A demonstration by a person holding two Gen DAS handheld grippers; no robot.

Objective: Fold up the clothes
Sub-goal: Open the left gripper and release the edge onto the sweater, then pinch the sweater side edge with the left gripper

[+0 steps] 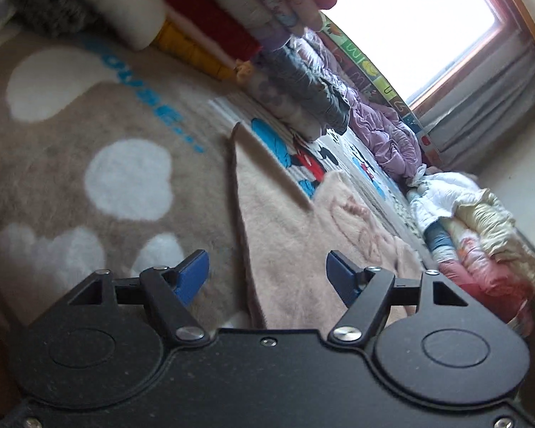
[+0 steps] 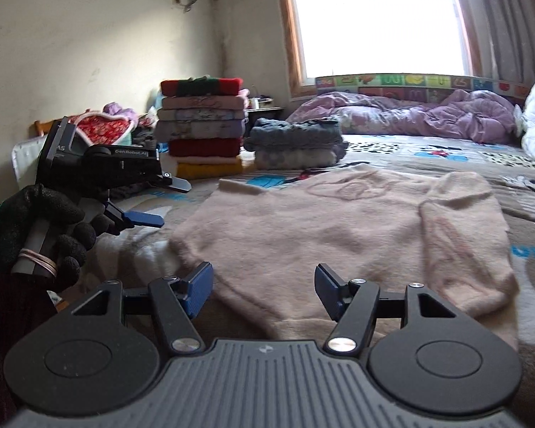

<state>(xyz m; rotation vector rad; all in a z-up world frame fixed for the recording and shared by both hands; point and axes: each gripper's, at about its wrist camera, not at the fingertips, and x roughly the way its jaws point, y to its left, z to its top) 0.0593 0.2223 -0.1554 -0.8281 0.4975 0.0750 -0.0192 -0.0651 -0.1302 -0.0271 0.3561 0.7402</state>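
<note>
A pale pink fuzzy sweater [image 2: 339,235] lies flat on the bed, one sleeve folded in over its right side. My right gripper [image 2: 264,285] hovers open just above the sweater's near hem, nothing between its blue fingers. In the left wrist view the same sweater [image 1: 303,235] lies ahead, and my left gripper [image 1: 267,271] is open over its left edge. The right wrist view also catches the left gripper [image 2: 160,201] at the far left, held by a hand in a black glove [image 2: 42,228], its jaws apart beside the sweater.
The bed carries a brown blanket with white hearts [image 1: 89,149] and a cartoon sheet [image 2: 446,153]. A tall stack of folded clothes [image 2: 201,125] and a lower grey pile [image 2: 296,142] stand behind. A purple quilt [image 2: 428,114] lies under the window; loose garments [image 1: 474,235] are heaped at the right.
</note>
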